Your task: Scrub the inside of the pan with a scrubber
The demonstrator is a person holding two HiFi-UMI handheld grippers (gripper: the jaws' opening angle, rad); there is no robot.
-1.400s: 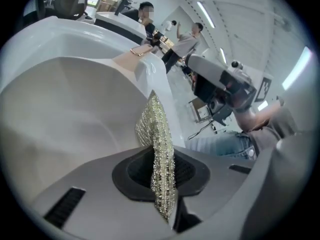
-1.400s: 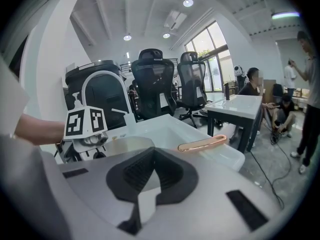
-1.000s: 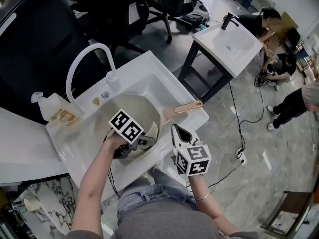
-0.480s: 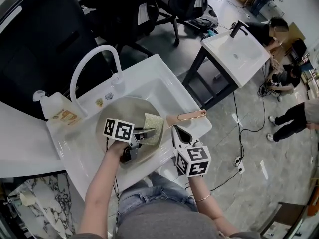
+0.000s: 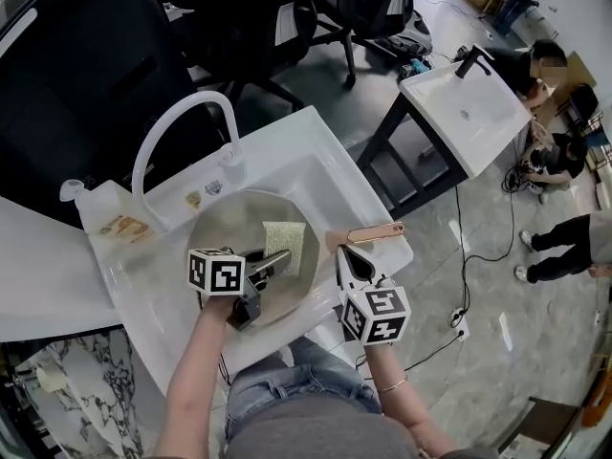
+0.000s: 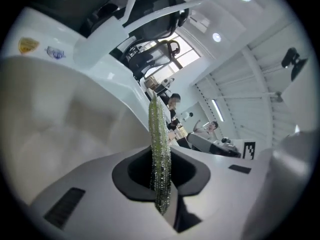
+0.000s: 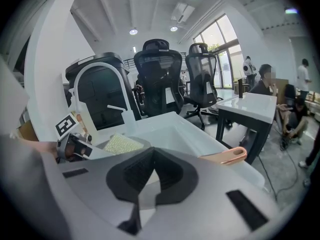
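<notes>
Pan (image 5: 225, 226) in sink (image 5: 279, 130); scrubber (image 5: 285, 243) inside pan; faucet (image 5: 187, 99) behind; bottle (image 5: 110, 220) left.

I can read no word or number anywhere. The nearest thing to print is the orange label (image 5: 127, 226) on the bottle (image 5: 100, 208) just left of the faucet (image 5: 182, 122), and its lettering is too small for me. At the faucet's foot, on the sink (image 5: 287, 132) rim, sit a yellow sticker (image 5: 194, 199) and a bluish sticker (image 5: 212, 187). Both are blurs, even in the left gripper view. In front of the faucet, the left cube (image 5: 217, 273) on my left gripper (image 5: 279, 258) and the right cube (image 5: 375, 316) on my right gripper (image 5: 346, 253) carry black-and-white square markers, patterns only, no letters.
</notes>
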